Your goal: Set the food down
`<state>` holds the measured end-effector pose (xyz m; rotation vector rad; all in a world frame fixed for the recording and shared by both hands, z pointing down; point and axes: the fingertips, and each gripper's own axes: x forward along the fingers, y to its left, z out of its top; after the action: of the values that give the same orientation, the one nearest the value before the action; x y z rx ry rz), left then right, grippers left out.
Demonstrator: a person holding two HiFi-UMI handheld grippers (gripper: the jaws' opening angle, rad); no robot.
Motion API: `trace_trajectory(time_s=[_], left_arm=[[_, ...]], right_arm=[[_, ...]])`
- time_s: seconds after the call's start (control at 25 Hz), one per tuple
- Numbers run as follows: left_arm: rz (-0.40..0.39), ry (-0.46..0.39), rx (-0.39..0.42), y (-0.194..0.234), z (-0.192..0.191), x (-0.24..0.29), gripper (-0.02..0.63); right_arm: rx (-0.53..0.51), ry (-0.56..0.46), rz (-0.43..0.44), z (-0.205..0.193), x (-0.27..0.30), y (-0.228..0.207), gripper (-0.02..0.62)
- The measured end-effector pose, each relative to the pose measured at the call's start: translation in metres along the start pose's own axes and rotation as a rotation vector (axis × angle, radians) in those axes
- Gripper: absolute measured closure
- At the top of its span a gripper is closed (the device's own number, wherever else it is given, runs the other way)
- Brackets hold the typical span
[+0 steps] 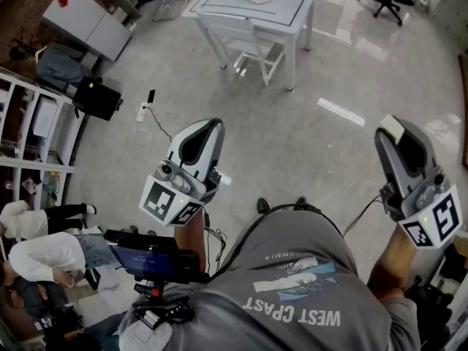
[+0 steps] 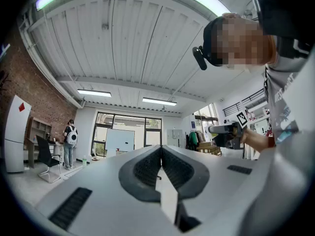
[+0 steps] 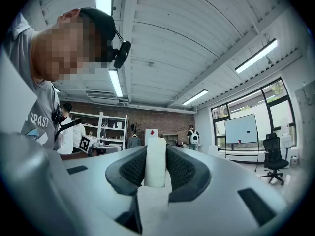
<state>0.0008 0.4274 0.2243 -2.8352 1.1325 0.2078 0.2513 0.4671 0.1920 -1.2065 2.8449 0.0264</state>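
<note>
Grey floor (image 1: pixel 292 123) spreads beneath the person, both tools raised. Left tool (image 2: pixel 161 149) has its jaws pressed together, holding nothing. Right tool (image 3: pixel 157 149) clamps a pale upright food piece (image 3: pixel 155 168) between its jaws. Farther off stands a white counter (image 1: pixel 285 6) with a chair (image 1: pixel 248 50) beside it.

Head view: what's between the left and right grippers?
In the head view, mostly bare grey floor separates the left gripper from the right gripper. Lower down sit the person's dark shoe tips and a black cable.
</note>
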Motion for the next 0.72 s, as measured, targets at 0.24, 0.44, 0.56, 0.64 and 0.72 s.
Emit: trace_trajectory(time_s=[0.24, 0.44, 0.56, 0.64, 0.72], left_arm=[[0.006, 0.000, 0.007, -0.0053, 0.0063, 0.0070, 0.597], [0.016, 0.004, 0.011, -0.0067, 0.0042, 0.0033, 0.597], [0.016, 0.004, 0.010, -0.0053, 0.0026, 0.0025, 0.597], [0.016, 0.007, 0.010, -0.0026, 0.0021, 0.0041, 0.597], [0.017, 0.011, 0.012, -0.0030, 0.0013, 0.0064, 0.597]], right_arm=[[0.012, -0.001, 0.012, 0.0049, -0.0024, -0.0052, 0.492], [0.021, -0.002, 0.025, 0.0019, -0.0029, -0.0032, 0.492], [0.042, -0.002, 0.030, 0.0002, -0.0007, -0.0029, 0.492], [0.066, -0.008, 0.028, 0.0003, 0.0027, -0.0060, 0.492], [0.080, -0.013, 0.028, 0.0002, 0.0028, -0.0094, 0.492]])
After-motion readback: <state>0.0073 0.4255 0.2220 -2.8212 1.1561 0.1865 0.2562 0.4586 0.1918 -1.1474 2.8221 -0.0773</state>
